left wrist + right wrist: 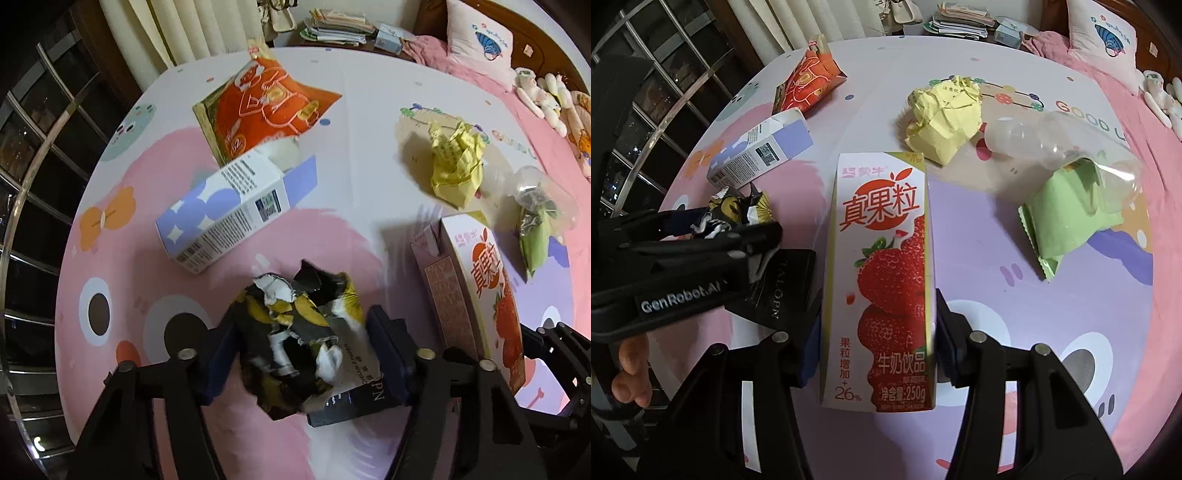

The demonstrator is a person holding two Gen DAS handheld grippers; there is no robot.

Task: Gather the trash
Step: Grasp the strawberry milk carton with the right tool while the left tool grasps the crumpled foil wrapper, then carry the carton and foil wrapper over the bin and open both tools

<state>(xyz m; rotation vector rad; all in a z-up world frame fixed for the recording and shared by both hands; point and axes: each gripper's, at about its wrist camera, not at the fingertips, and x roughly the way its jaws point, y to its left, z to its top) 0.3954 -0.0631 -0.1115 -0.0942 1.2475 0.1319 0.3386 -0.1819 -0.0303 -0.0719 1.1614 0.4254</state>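
Observation:
My left gripper [301,354] is shut on a crumpled black-and-yellow wrapper [299,332], held just above the bed sheet; it also shows at the left of the right wrist view [738,214]. My right gripper [877,343] is shut on a strawberry milk carton [882,280], which also shows at the right of the left wrist view [476,291]. On the sheet lie an orange snack bag [266,103], a white-and-blue box [229,210], a yellow paper ball [458,162], a clear plastic bottle [1060,147] and a green packet [1071,210].
The trash lies on a pink cartoon bed sheet [351,92]. A pillow [480,40] and plush toys [546,96] are at the far right. A nightstand with stacked papers [340,26] and a curtain [177,29] stand behind. A window grille [37,147] is at left.

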